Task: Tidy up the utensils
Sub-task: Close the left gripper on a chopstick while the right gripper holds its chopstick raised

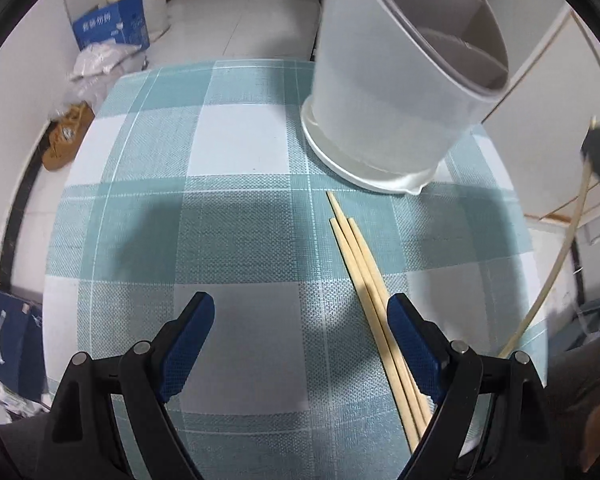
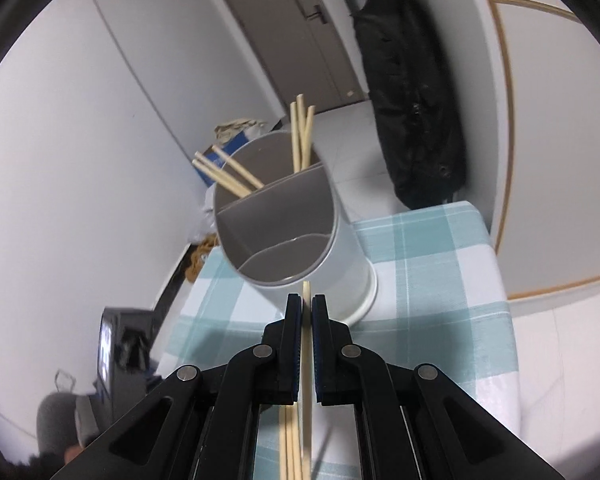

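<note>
Jaws of the right gripper (image 2: 307,304) pinch one chopstick (image 2: 307,344), its tip aimed at the holder (image 2: 300,232) just ahead, likely for dropping in. Left gripper (image 1: 300,320) hangs wide and empty over the table (image 1: 240,140), three chopsticks (image 1: 364,272) beside its right jaw, probably next.

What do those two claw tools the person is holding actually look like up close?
Both look alike. The left claw has two black angular plastic arms joined by round silver pivot pins, each ending in a flat finger faced with a blue, finely textured pad. The right claw shows the same black linkage, silver pins and blue-edged pads. No cables or markings are visible.
</note>
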Tool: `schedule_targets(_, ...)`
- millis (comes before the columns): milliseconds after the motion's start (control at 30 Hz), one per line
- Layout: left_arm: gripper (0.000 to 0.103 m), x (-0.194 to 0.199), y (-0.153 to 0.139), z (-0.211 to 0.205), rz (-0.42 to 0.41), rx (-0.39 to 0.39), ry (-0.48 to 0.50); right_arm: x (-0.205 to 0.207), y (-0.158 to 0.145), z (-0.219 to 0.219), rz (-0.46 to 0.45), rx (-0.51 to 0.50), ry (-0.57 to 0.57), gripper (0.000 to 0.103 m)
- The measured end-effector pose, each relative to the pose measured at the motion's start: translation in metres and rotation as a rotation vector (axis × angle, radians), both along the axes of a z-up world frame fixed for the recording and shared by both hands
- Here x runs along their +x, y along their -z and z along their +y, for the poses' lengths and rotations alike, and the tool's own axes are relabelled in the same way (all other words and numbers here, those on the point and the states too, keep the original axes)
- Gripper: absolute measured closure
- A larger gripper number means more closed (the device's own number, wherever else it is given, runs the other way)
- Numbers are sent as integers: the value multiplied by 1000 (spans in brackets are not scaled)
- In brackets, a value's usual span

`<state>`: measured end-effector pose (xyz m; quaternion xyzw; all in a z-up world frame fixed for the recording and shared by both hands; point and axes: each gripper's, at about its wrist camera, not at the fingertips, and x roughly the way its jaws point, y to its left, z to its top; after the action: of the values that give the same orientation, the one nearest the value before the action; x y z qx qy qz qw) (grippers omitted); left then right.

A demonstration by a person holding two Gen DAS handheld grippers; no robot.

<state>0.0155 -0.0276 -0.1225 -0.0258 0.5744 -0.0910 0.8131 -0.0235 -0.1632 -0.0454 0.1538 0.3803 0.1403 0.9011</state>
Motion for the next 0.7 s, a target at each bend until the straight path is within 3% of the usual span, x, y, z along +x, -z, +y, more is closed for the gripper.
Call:
schedule_targets(133,18,-3,10,-3,29,29,-1,-3,-7,-11,-18,25,21,99)
schedule_targets(267,17,-2,9,-6,3,88,12,-7,-12,-22,-38,53,45,99)
schedule_targets(400,17,1,10,-5,30,89,4,-9,-17,-36,-23,118,60,99)
schedule_targets(700,22,14,15,-12,36,160,-2,-13,-28,-44,-44,139,74,99)
